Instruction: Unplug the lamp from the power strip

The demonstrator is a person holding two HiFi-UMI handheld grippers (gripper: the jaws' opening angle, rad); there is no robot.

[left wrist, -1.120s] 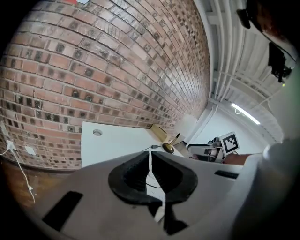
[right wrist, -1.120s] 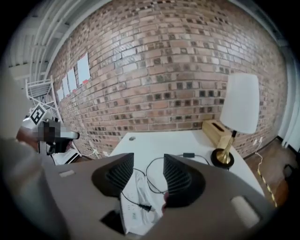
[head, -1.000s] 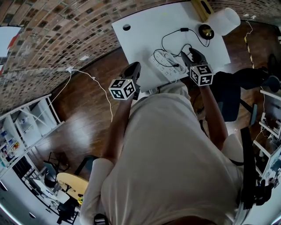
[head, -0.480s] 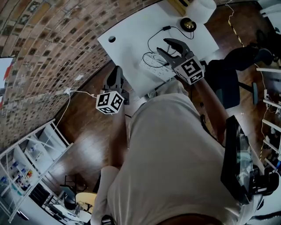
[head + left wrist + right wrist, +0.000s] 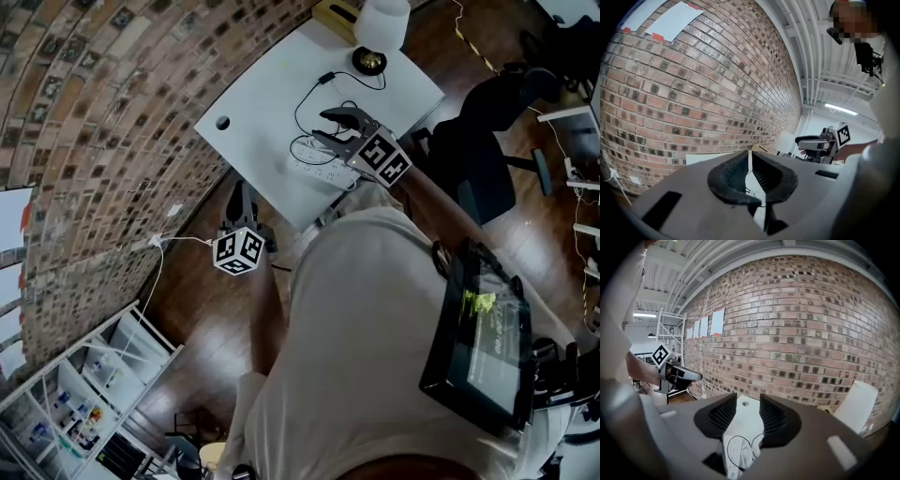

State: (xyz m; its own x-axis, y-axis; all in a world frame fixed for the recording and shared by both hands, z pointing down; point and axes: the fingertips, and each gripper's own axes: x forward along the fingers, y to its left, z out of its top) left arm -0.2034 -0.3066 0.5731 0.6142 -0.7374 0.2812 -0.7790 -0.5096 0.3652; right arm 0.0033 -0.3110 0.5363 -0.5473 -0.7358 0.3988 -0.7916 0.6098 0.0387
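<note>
The lamp [image 5: 382, 19], with a white shade and a brass base, stands at the far end of the white table [image 5: 253, 103]. Its black cord [image 5: 305, 98] loops to the white power strip [image 5: 323, 171], which also shows between the right jaws [image 5: 733, 448]. My right gripper [image 5: 326, 125] hangs above the strip and touches nothing. It is open [image 5: 748, 397]; its jaws have just been closing with nothing between them. My left gripper [image 5: 239, 187] is off the table's near left edge, over the floor, shut and empty [image 5: 750, 152]. I cannot make out the plug.
A brick wall [image 5: 797, 324] runs behind the table. A black office chair [image 5: 478, 150] stands to the right. A white cable [image 5: 164, 244] trails over the wooden floor on the left. White shelves [image 5: 75, 403] stand at the lower left. A dark screen [image 5: 478, 337] hangs at the person's side.
Both grippers have risen. The right one has lifted from beside the power strip to above it, and its jaws stand narrower. The head view has swung, so the table sits further left.
</note>
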